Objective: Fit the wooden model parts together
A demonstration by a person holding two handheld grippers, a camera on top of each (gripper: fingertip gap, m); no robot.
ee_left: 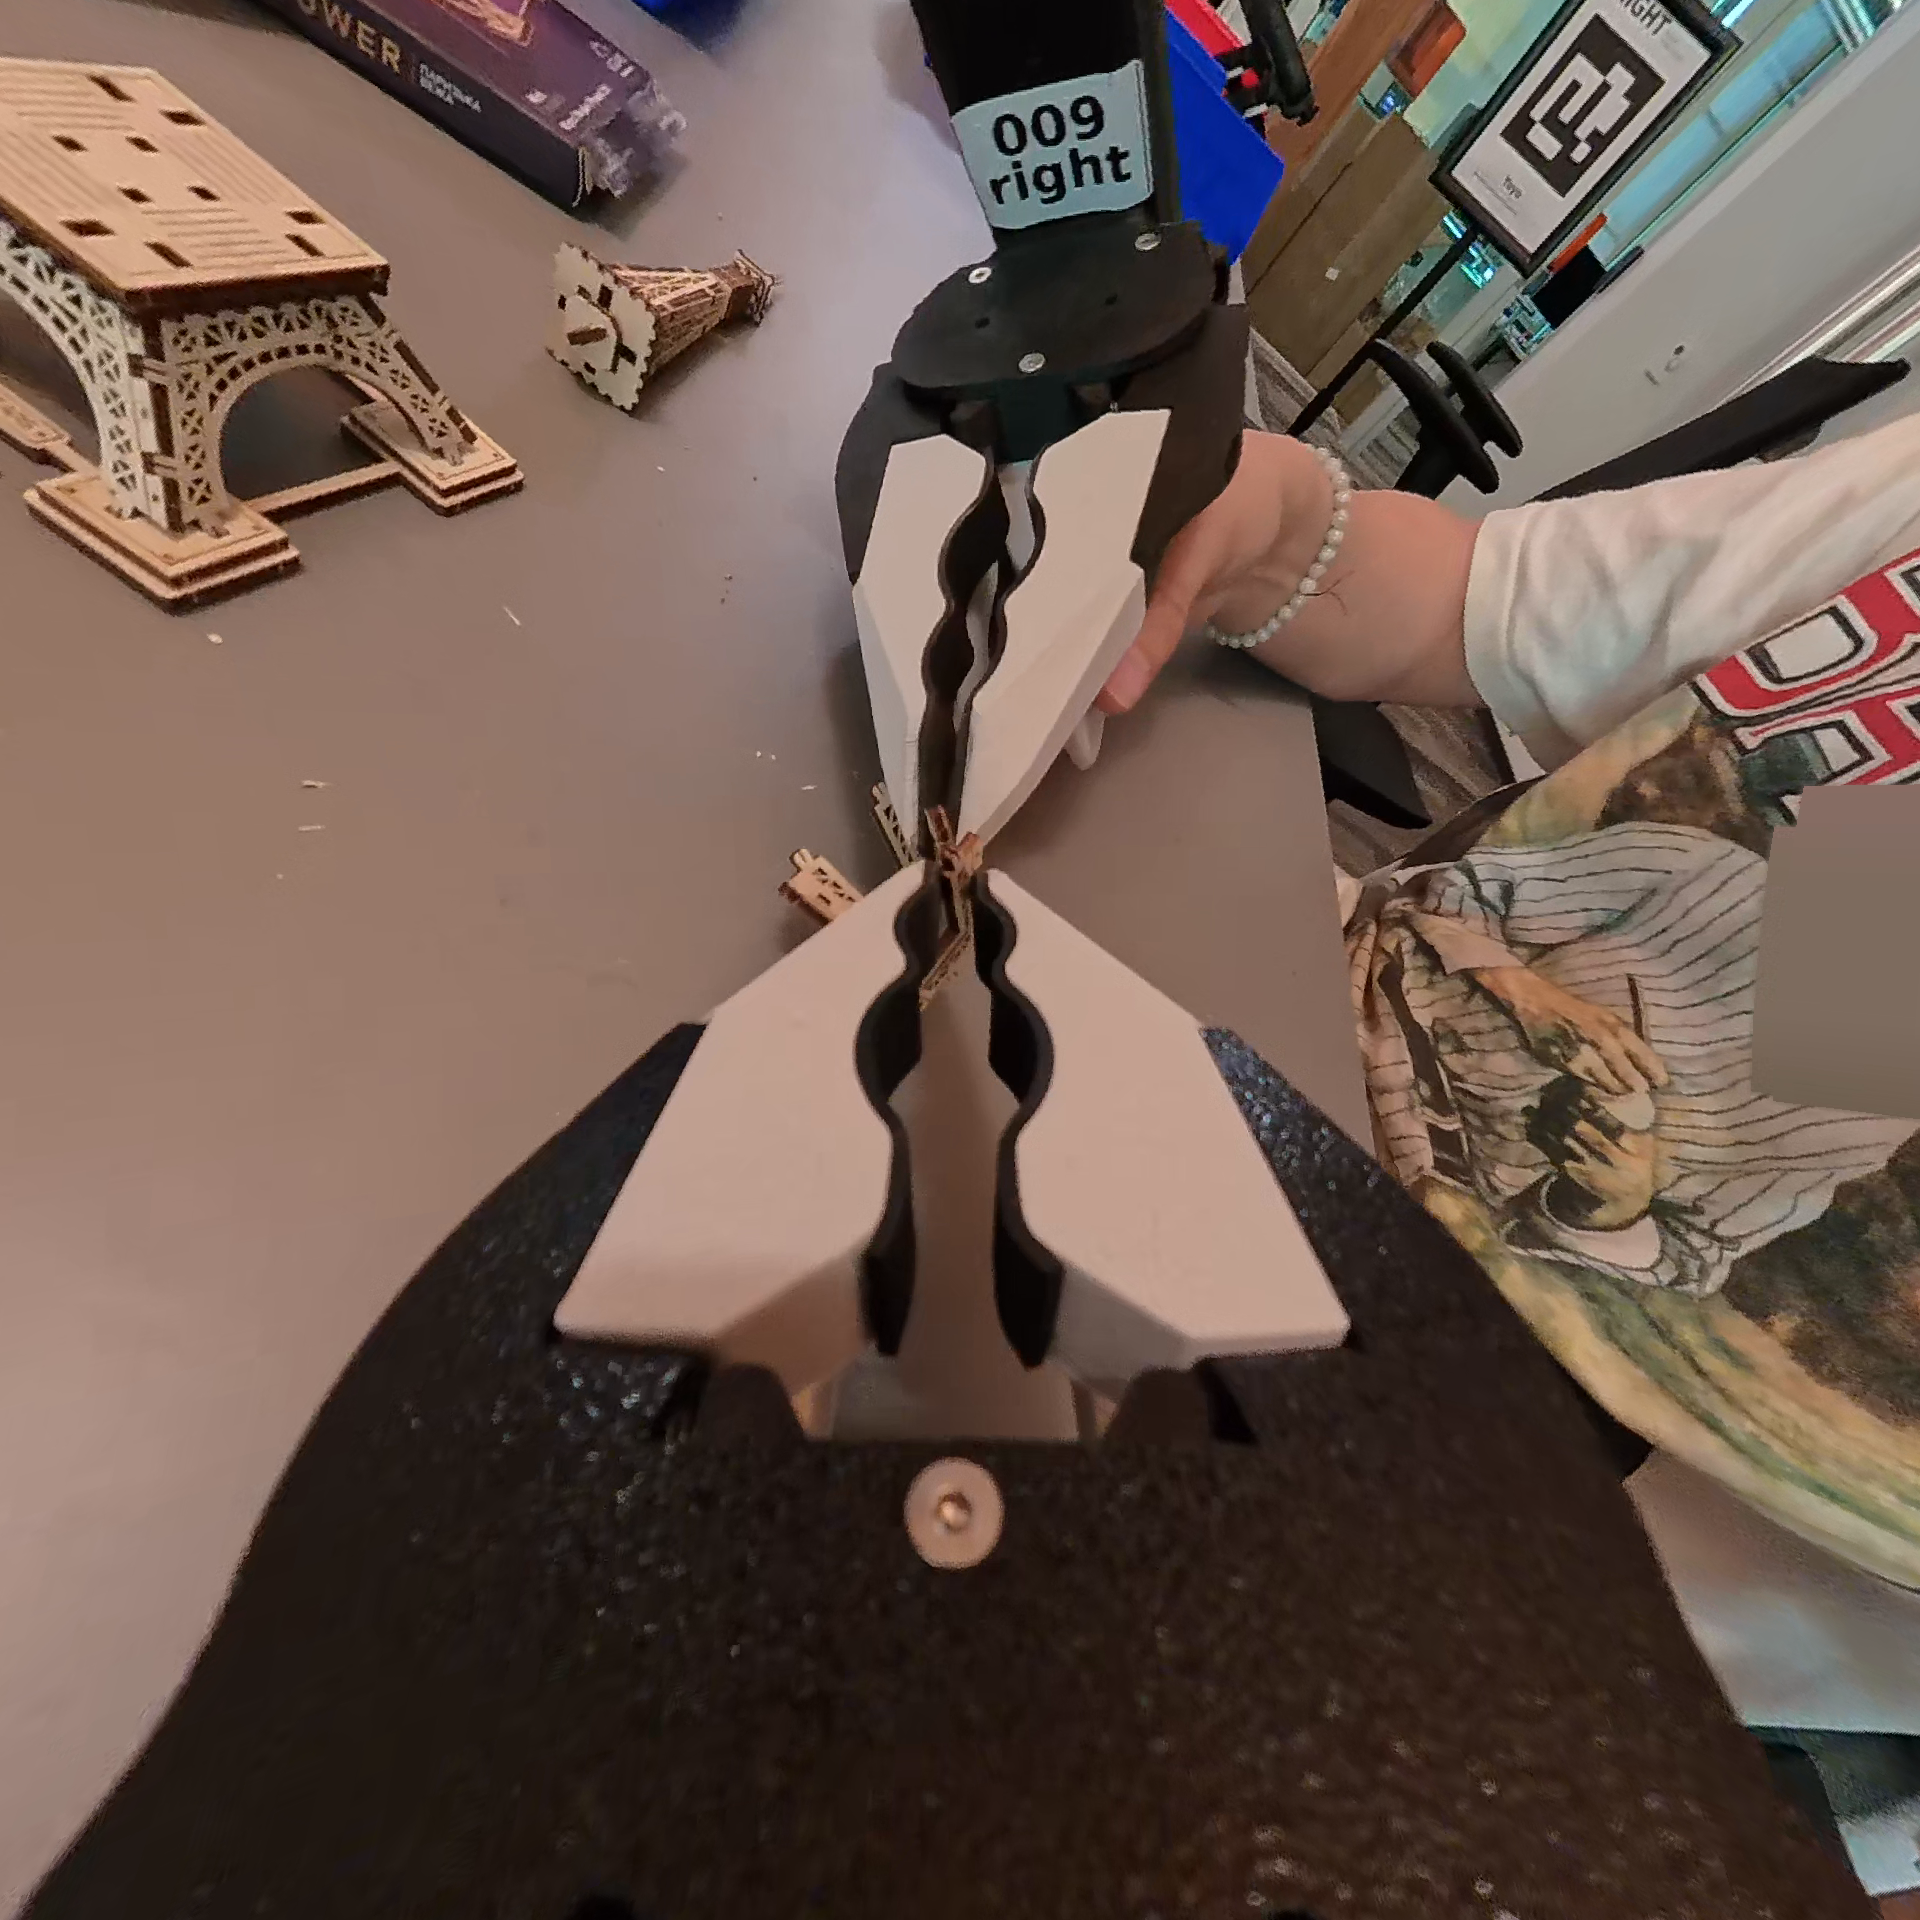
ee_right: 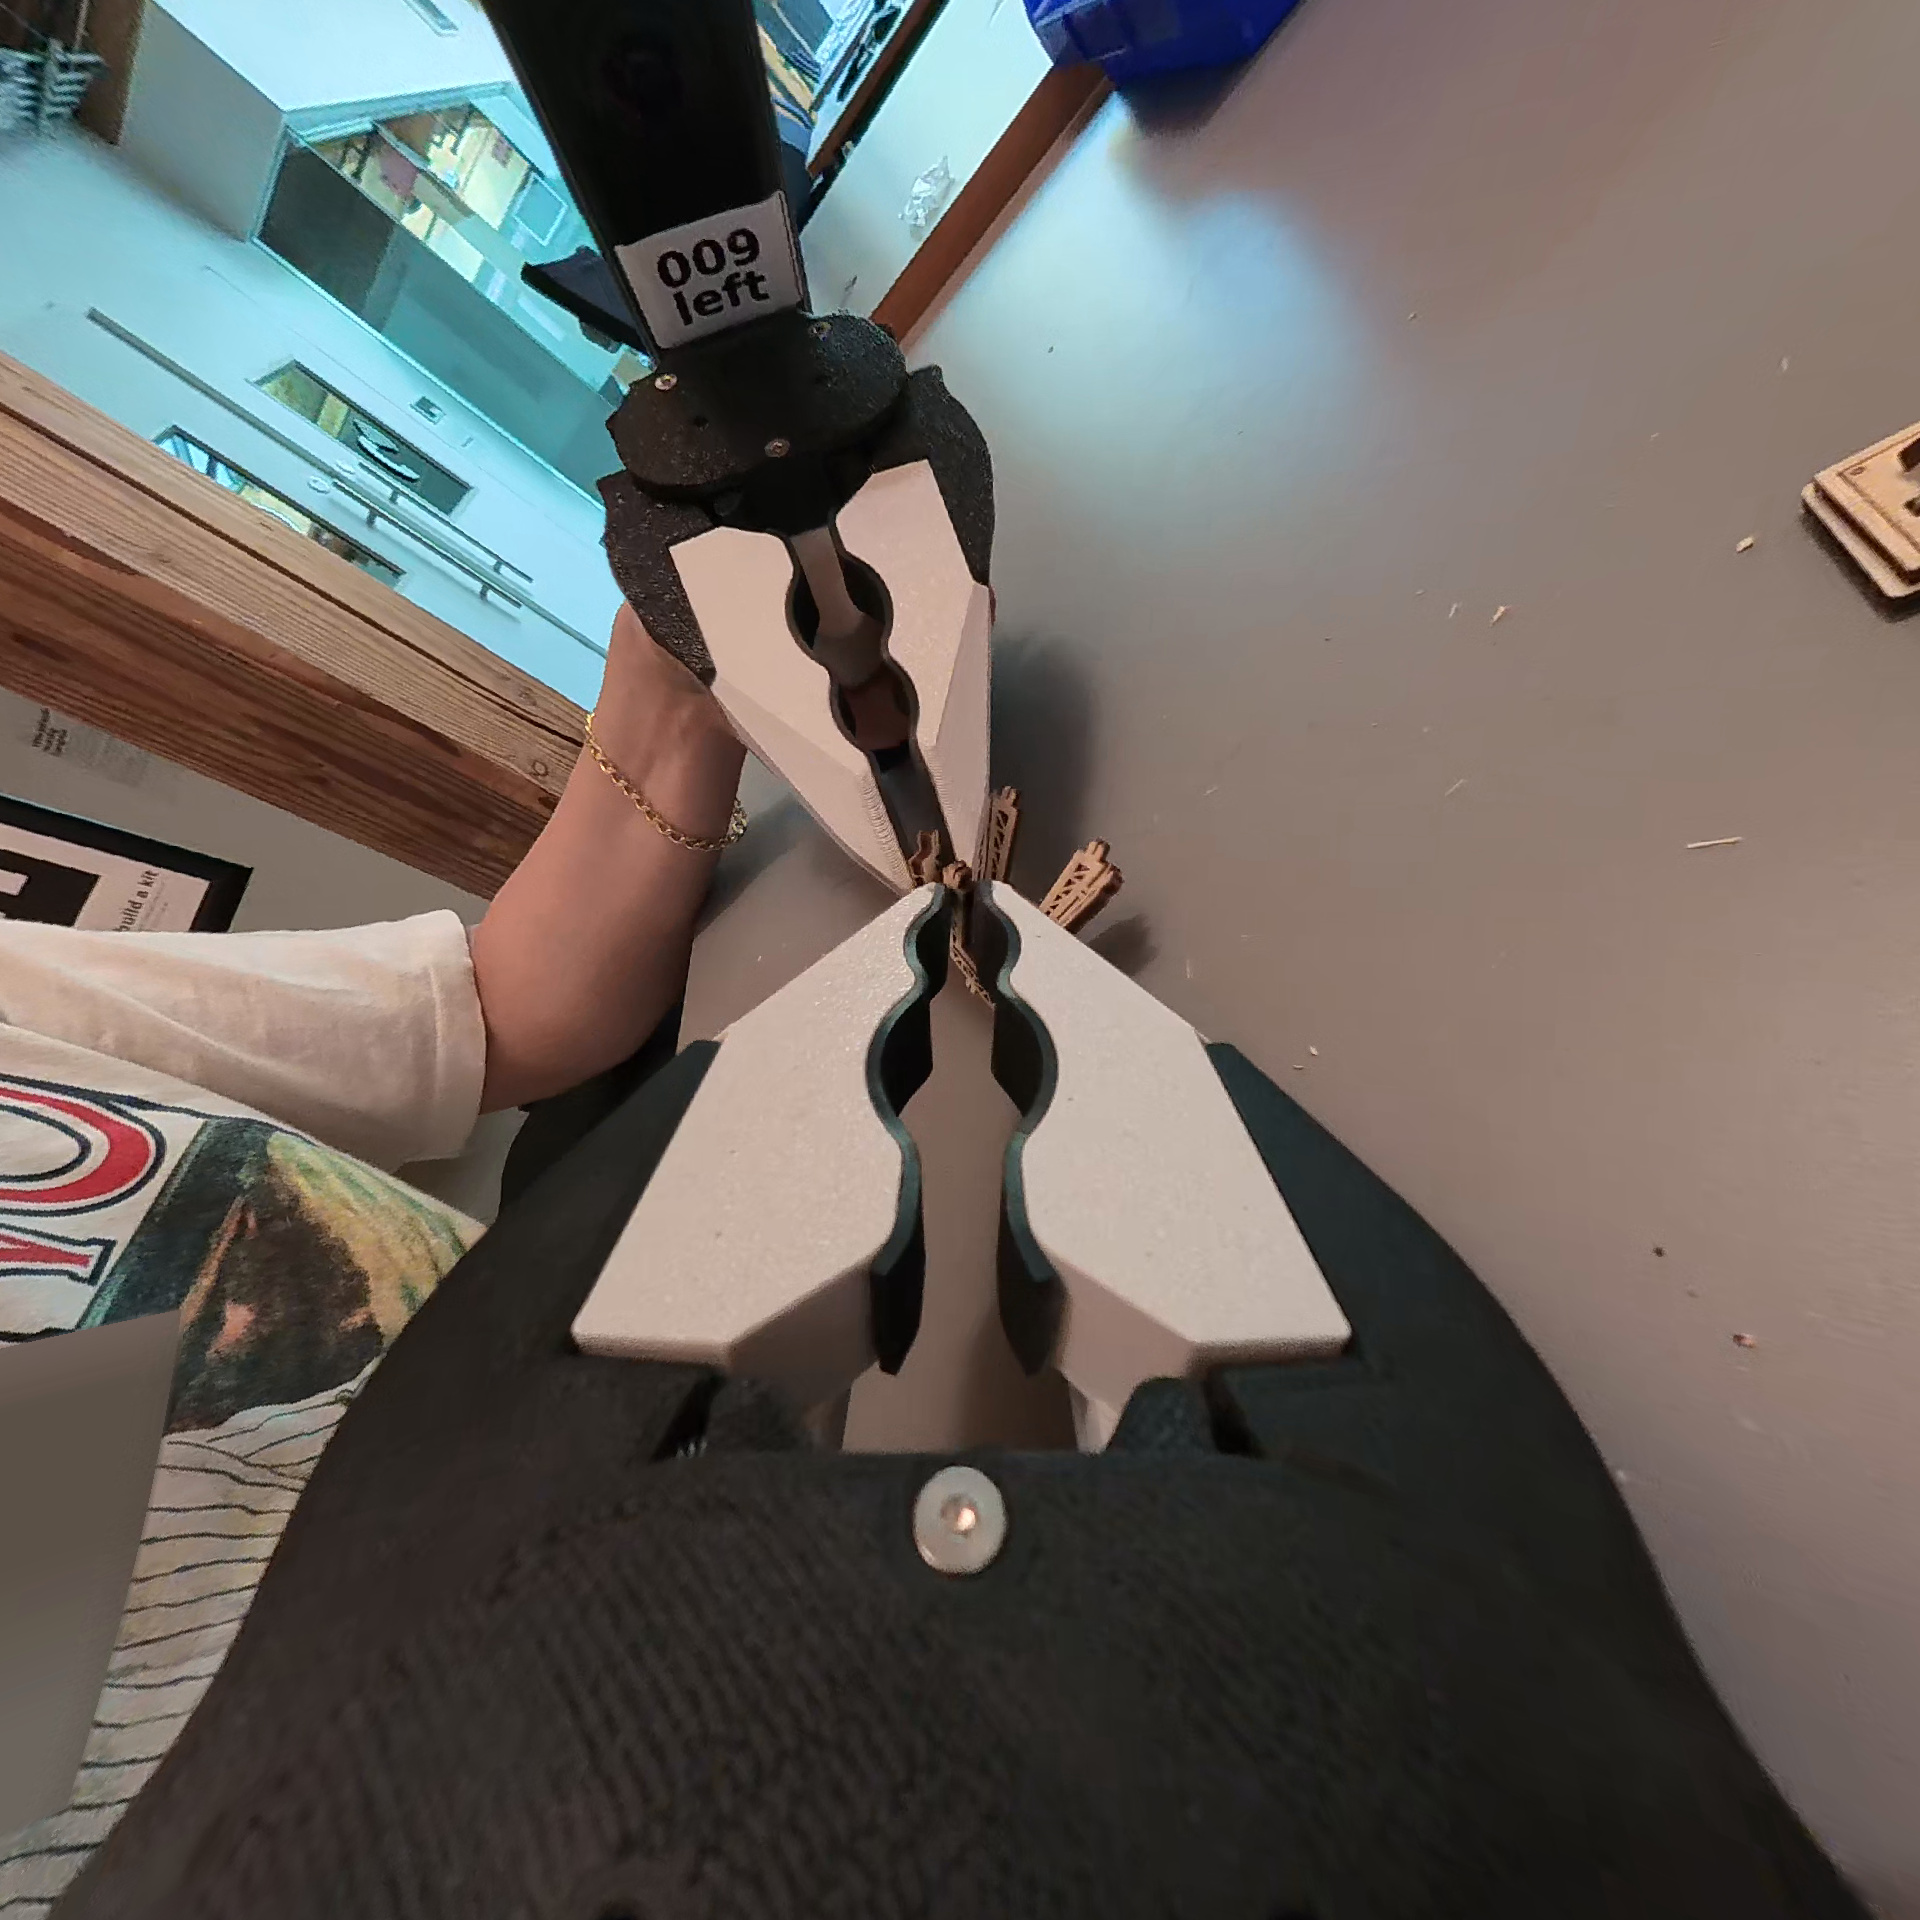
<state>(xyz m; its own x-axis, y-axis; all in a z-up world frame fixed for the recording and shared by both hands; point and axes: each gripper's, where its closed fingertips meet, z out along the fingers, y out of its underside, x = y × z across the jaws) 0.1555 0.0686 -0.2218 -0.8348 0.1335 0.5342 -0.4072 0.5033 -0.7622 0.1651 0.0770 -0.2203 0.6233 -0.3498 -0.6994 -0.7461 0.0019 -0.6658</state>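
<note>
My left gripper [ee_left: 951, 883] is shut on a small lattice wooden part [ee_left: 948, 940] that stands between its tips. My right gripper [ee_left: 940, 823] comes in from the far side, tip to tip with it, shut on another small wooden part [ee_left: 958, 850]. The two parts touch at the tips. In the right wrist view my right gripper [ee_right: 961, 899] pinches its lattice part [ee_right: 971, 961], and the left gripper [ee_right: 927, 850] holds a brown part [ee_right: 930, 864] against it. Two loose wooden strips [ee_left: 821, 890] lie on the table just beside the tips; they also show in the right wrist view [ee_right: 1081, 885].
A wooden tower base [ee_left: 197, 343] stands at the far left on the grey table [ee_left: 468, 779], with a tower spire section [ee_left: 649, 312] lying beside it and a dark box [ee_left: 488, 83] behind. A blue bin [ee_left: 1221, 135] sits at the back. A person's hands hold both grippers. The tips of both grippers are at nearly the same place.
</note>
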